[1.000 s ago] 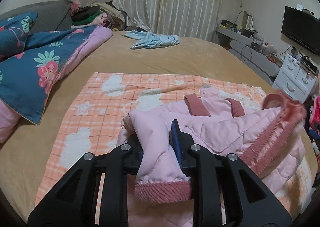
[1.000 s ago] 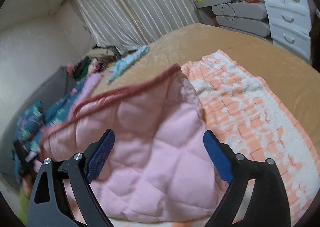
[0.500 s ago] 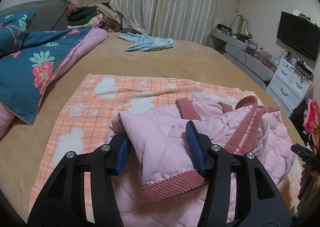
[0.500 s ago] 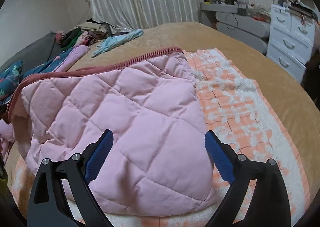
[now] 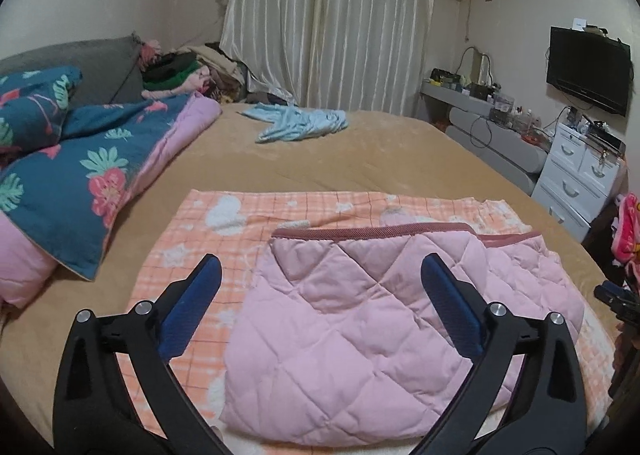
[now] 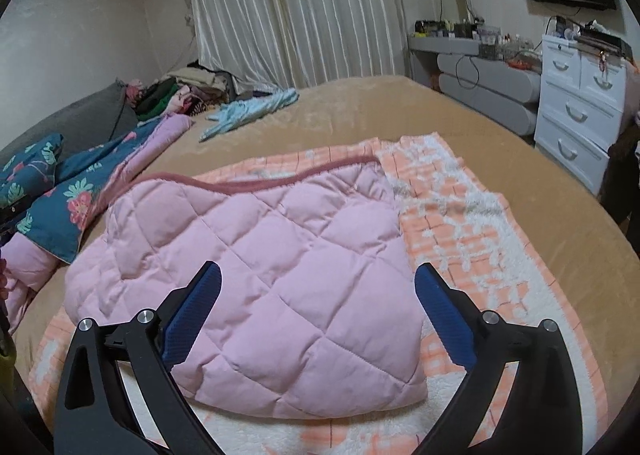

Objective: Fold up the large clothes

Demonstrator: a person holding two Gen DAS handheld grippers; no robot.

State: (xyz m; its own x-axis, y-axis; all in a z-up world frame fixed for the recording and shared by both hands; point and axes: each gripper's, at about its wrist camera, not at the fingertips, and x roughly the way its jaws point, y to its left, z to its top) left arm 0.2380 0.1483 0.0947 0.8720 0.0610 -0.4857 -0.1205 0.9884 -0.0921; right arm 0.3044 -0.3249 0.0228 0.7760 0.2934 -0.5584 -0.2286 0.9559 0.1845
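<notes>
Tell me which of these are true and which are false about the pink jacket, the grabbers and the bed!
1. The pink jacket lies folded on the orange checked blanket. True.
2. The left gripper is pinching the jacket. False: it is open, holding nothing.
3. The right gripper is open. True.
4. The light blue garment lies on top of the jacket. False: it lies apart, farther up the bed.
5. The curtains are shut. True.

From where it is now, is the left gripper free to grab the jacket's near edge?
Probably yes. The left gripper is open above the folded pink jacket, which lies flat on the orange blanket with nothing on top of it.
</notes>
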